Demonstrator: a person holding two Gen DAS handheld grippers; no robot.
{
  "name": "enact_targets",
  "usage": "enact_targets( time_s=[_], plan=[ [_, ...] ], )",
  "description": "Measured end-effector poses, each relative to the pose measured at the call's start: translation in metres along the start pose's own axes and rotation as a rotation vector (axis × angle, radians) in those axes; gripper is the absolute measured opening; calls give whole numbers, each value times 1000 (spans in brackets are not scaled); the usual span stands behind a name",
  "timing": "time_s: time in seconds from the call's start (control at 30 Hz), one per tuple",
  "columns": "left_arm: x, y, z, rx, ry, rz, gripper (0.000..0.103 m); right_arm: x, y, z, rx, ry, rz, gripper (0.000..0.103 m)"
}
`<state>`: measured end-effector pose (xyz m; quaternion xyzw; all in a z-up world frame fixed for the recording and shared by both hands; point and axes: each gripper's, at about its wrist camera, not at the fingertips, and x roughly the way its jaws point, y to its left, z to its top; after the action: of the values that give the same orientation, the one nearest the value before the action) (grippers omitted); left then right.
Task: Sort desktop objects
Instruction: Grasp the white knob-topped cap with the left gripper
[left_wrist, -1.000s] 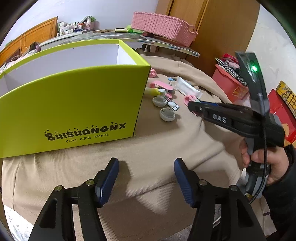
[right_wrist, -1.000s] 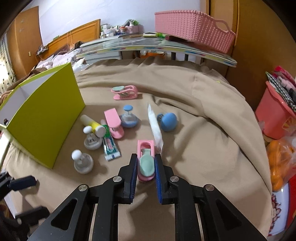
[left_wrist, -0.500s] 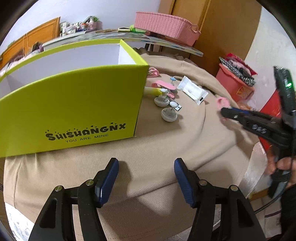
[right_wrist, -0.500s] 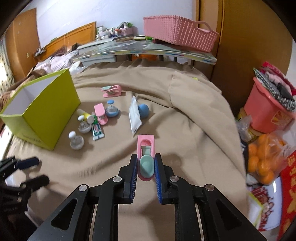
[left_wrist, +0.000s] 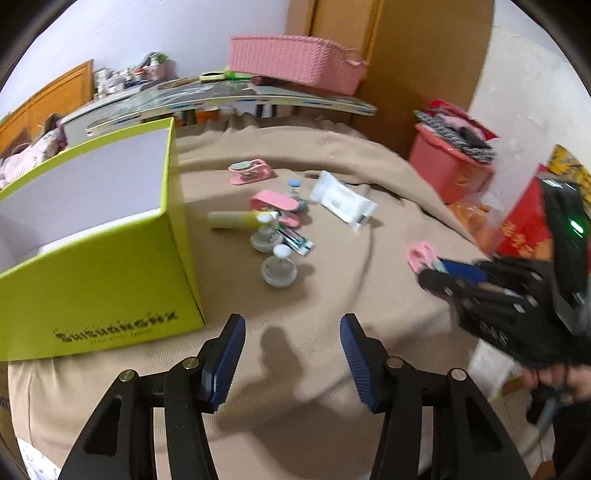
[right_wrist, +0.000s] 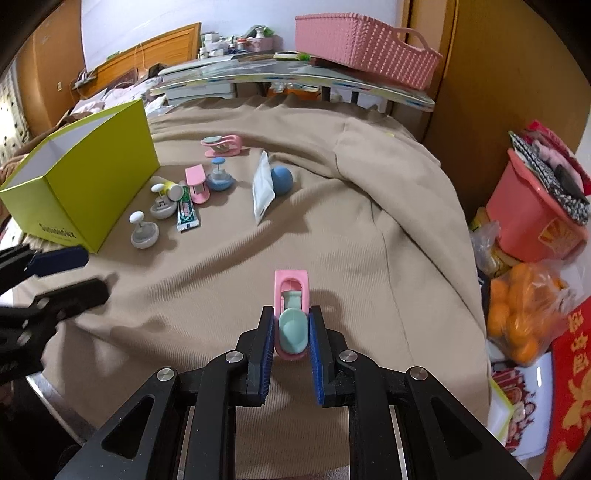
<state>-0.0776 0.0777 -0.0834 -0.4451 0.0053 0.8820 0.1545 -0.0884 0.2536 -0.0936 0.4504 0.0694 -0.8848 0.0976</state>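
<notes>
Right gripper (right_wrist: 291, 334): jaws closed on a pink clip (right_wrist: 291, 310) with a mint pad, held above the tan cloth (right_wrist: 369, 240) at lower centre of its view. Left gripper (left_wrist: 291, 360): jaws wide apart, holding nothing, low in its frame. Green box (left_wrist: 92, 258) stands open at left. The remaining small items, including a white packet (left_wrist: 341, 201), lie just right of the box.

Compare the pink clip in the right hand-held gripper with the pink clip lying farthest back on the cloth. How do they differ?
The held clip is clamped between the right hand-held gripper fingers, above the cloth; the far clip lies free on it. The held clip points away from the camera; the far clip shows its side. Both are pink with a pale green pad.
</notes>
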Motion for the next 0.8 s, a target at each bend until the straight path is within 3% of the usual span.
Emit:
enact_targets(
  time_s=[0.37,0.5,0.7,0.8],
  plan=[
    [29,-13,25,-40,-46,130,54,-1,-3,-4,38,-8,22,18],
    [44,-13,28,-53,-16,151,54,-1,-3,-3,43,-10,26,18],
    [50,-13,28,-47,-11,141,54,0,-4,-4,52,-16,25,18],
    [49,-13,28,-47,-24,90,46,-1,-4,-4,58,-17,23,18]
  ],
)
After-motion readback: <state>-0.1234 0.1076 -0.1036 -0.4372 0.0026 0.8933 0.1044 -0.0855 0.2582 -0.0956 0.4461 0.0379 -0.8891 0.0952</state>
